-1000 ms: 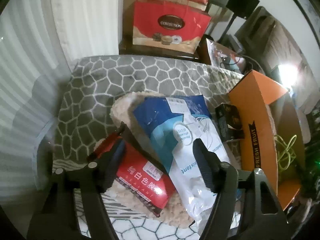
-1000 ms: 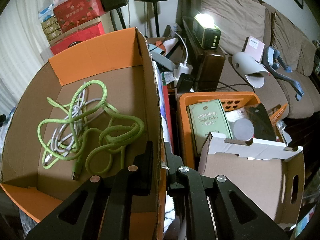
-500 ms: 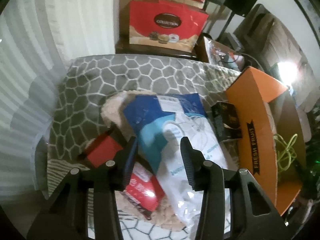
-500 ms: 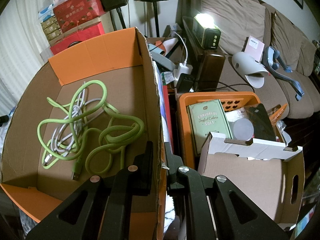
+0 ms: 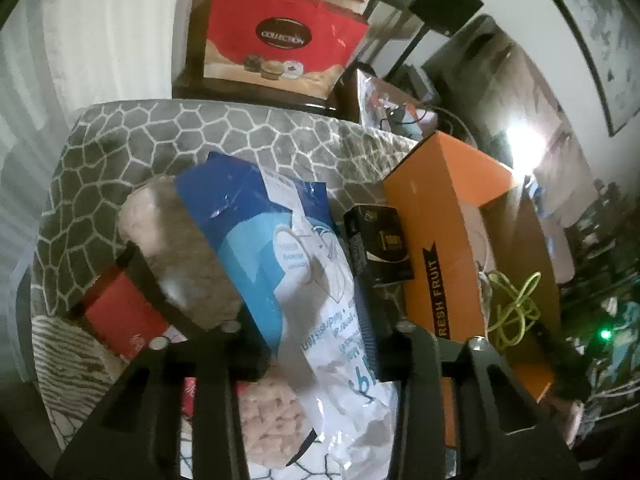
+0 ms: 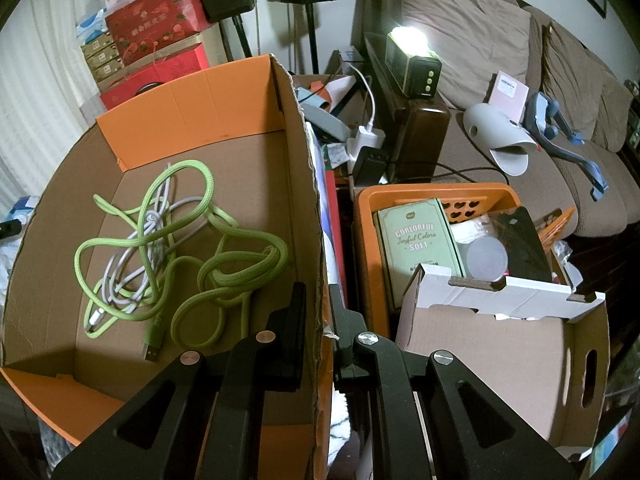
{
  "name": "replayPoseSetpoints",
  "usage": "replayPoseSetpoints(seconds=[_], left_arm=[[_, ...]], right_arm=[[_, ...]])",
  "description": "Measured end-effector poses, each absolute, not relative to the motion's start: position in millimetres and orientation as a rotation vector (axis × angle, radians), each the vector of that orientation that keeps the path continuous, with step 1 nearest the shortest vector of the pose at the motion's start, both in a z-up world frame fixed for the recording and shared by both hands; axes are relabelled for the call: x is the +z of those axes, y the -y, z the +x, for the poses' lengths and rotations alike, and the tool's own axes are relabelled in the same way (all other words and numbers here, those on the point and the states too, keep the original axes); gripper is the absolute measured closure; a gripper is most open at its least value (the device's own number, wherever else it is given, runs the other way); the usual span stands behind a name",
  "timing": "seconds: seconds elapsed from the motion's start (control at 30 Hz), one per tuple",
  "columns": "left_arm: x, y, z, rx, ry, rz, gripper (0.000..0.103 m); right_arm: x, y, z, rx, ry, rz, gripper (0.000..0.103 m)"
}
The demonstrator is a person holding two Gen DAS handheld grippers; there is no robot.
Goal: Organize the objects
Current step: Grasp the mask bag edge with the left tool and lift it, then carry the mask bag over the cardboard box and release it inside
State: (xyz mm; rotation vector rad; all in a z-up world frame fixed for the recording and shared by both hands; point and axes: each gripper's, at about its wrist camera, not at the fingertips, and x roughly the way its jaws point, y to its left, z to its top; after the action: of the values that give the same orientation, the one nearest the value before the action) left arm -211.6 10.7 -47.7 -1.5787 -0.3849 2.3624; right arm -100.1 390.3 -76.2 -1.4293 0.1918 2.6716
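The left tongs are clenched on the blue and white bag, which runs forward between their fingers over a fluffy beige cushion and a red packet to their left. Only the right wrist view shows the right tongs clamped on the wall of the orange cardboard box, with green and white cables inside at their left, an orange basket ahead at their right, and the sofa beyond.

The orange cardboard box is open at the top, with only a tangle of green and white cables on its floor and bare cardboard around it. On the patterned blanket, the blue-and-white bag, a black packet just beside the box wall, a red packet and a fluffy beige item crowd the near part, leaving bare blanket behind them.
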Motion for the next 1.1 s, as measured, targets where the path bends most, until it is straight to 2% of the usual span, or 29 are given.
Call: replayPoseSetpoints(seconds=[0.07, 0.27, 0.7, 1.1], left_arm=[[-49, -15, -213, 2.370, 0.382, -1.587, 0.092], [-36, -10, -209, 2.398, 0.450, -1.527, 0.099], [42, 2, -196, 2.466, 0.490, -1.293, 0.099], [66, -20, -197, 2.384, 0.640, -1.168, 0.099]], right_arm=[[-76, -391, -100, 2.671, -0.191, -1.429, 0.094], [-76, -391, -100, 2.672, -0.191, -1.429, 0.094], [-76, -390, -100, 2.672, -0.191, -1.429, 0.094], [-76, -391, -100, 2.672, -0.191, -1.429, 0.094]])
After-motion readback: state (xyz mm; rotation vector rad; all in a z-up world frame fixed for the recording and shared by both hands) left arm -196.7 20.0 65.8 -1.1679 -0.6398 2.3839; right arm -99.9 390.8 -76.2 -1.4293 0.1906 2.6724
